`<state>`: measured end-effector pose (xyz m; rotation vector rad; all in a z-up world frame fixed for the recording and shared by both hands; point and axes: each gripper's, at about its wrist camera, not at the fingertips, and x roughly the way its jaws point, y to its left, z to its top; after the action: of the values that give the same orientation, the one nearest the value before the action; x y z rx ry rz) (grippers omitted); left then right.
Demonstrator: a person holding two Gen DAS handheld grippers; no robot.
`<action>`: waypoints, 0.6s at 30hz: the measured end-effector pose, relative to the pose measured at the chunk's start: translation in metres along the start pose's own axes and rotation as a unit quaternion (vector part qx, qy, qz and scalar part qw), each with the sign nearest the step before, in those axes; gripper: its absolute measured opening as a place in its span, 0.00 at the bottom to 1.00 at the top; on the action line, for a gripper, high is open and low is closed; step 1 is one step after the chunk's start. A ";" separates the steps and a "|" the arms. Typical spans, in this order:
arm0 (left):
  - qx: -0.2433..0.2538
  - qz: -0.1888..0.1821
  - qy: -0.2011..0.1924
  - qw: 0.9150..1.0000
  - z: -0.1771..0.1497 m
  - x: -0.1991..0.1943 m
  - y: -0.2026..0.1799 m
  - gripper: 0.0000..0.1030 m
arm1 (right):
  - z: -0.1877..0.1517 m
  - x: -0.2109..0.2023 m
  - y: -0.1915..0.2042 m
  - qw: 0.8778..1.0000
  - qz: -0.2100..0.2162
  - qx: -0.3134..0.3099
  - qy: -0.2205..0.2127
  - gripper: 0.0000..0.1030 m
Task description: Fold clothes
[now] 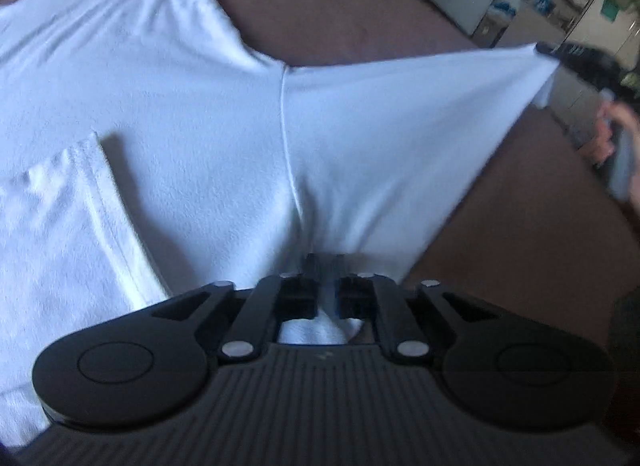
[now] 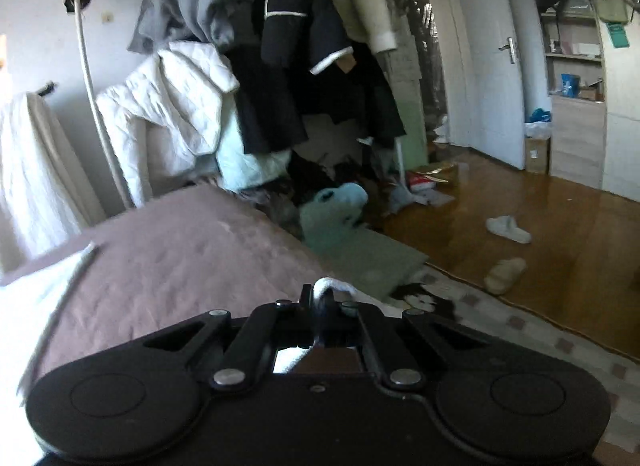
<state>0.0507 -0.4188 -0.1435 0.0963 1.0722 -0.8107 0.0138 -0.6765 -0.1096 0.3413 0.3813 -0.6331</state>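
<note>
across the bed, a brownish-pink cover lies mostly smooth, and a white garment is spread over it, with a seam running down its middle and a folded hemmed part at the lower left of the left wrist view. beyond the bed, in the right wrist view, a crowded clothes rack holds dark and pale coats, a white quilted piece is draped beside it, and a glossy wooden floor carries two slippers, a patterned rug and a mint green plush thing. a white door and open shelves stand at the far side.

the left gripper sits at the near edge of the garment, its jaws narrowed on a bunched fold of white cloth between the pads. the right gripper is clenched tight on a thin white edge of the same garment, which loops up just above its fingertips. in the left wrist view that gripper, blurred, holds one corner lifted and stretched out toward the right, off the cover, with the person's hand behind it.
</note>
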 end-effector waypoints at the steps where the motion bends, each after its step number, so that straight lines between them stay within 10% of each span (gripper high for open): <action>1: -0.005 -0.006 -0.005 1.000 0.002 -0.010 0.003 0.42 | 0.002 -0.003 0.011 1.000 0.001 -0.017 0.000 0.02; 8: -0.061 0.132 -0.098 0.984 0.000 -0.105 0.062 0.61 | 0.019 -0.046 0.167 0.967 0.162 -0.195 -0.020 0.03; 14: -0.195 0.220 -0.170 0.941 -0.034 -0.203 0.158 0.61 | -0.004 -0.087 0.335 0.907 0.370 -0.201 -0.006 0.02; 18: -0.284 0.232 -0.215 0.905 -0.070 -0.250 0.220 0.61 | -0.044 -0.112 0.438 0.879 0.436 -0.190 0.009 0.02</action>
<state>0.0810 -0.0956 -0.0433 -0.3030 0.7768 -0.0566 0.1949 -0.2714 -0.0151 0.1106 0.3184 0.3362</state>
